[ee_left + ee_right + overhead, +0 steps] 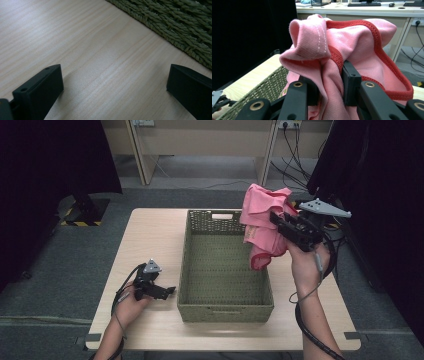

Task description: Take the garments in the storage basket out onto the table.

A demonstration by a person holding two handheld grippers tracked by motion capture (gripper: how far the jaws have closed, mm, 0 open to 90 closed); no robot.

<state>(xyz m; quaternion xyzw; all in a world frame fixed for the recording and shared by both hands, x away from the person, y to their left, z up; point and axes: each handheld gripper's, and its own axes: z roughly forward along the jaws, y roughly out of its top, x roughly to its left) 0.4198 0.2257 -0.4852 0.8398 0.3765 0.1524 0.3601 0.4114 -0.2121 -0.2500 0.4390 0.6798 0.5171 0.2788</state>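
Right claw [276, 221], high view: we see it clenched on a bunched pink garment [262, 220], raised above the far right corner of the woven basket [225, 307]. In the right gripper view the two black jaws of this claw [329, 85] pinch a fold of the pink garment [362, 42] between them; the cloth carries a red knitted trim along its edge and a line of white stitching on a rolled hem. The lower part of the cloth hangs down over the basket's right wall. The right hand [303, 262] grips the tool from below, and a cable trails down along the forearm.

Left claw [170, 290], high view: we see it low over the worktop [150, 235], just left of the basket, its tips near the basket's left wall; whether they touch it cannot be told. In the left gripper view this claw [113, 82] stands released, the jaws wide apart with bare wood-grain worktop [87, 50] between them and the basket's woven wall [180, 22] crossing the upper right corner. The left hand [131, 306] holds it.

Surroundings, high view: the olive-green basket sits at the middle of the light wooden worktop, its interior bare. Beyond the worktop we see a grey floor, dark curtains at both sides, and pale desks with cables.
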